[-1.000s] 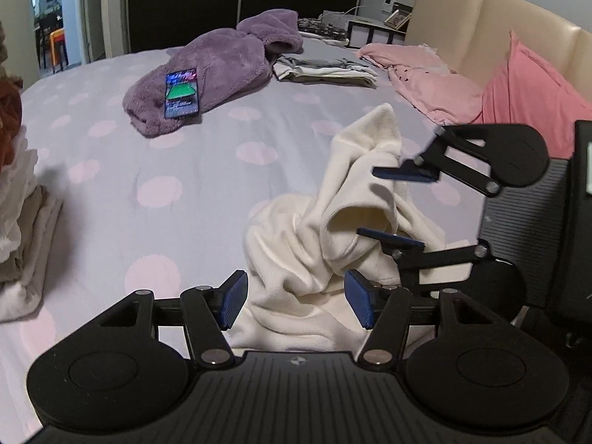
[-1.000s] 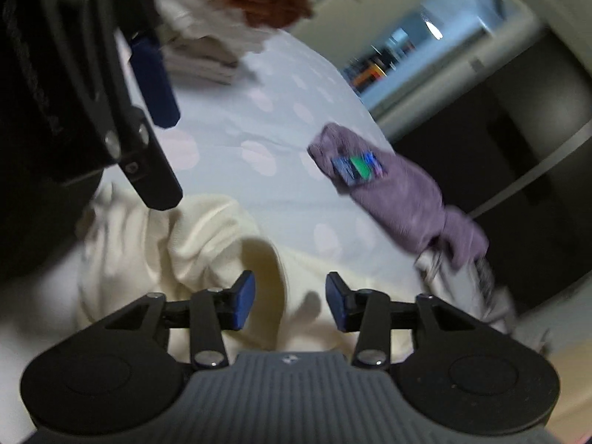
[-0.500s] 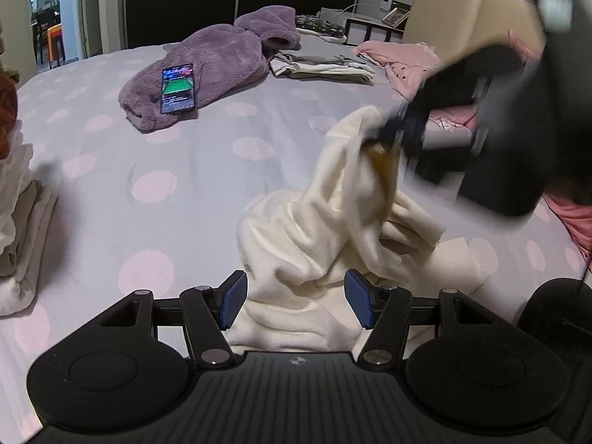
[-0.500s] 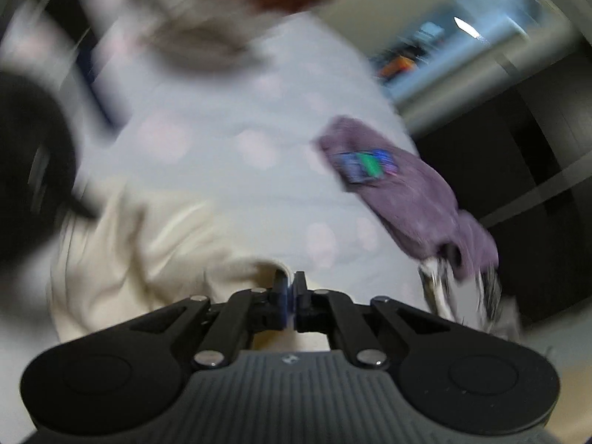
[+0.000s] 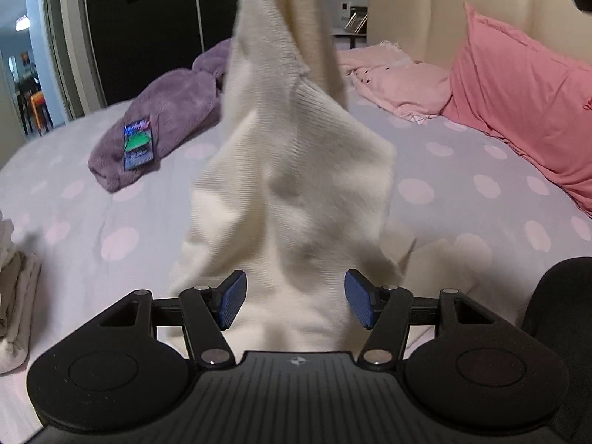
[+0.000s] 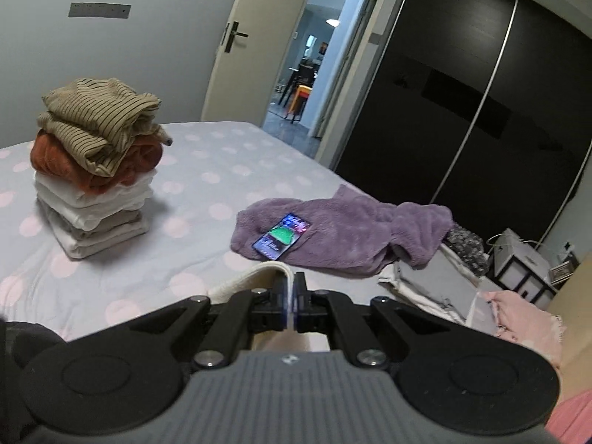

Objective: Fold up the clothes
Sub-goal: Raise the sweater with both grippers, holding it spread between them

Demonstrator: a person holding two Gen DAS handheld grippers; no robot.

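The right gripper (image 6: 291, 301) is clamped on an edge of the cream sweater (image 5: 296, 185), its jaws pressed together on the fabric; the sweater hangs from above the left wrist view down to the dotted bedsheet (image 5: 74, 192); the left gripper (image 5: 295, 299) has its jaws apart with the sweater's lower part between them, pads not pressing; a phone (image 6: 282, 236) lies on a purple garment (image 6: 351, 233) farther off; a stack of folded clothes (image 6: 94, 170) stands at far left.

The right gripper (image 6: 291, 303) was clamped on a fold of cream garment (image 6: 255, 277). Beyond it, a phone (image 6: 282, 236) lay on a purple fleece (image 6: 351, 233), and folded clothes (image 6: 96, 170) stood stacked on the bed (image 6: 207, 170).
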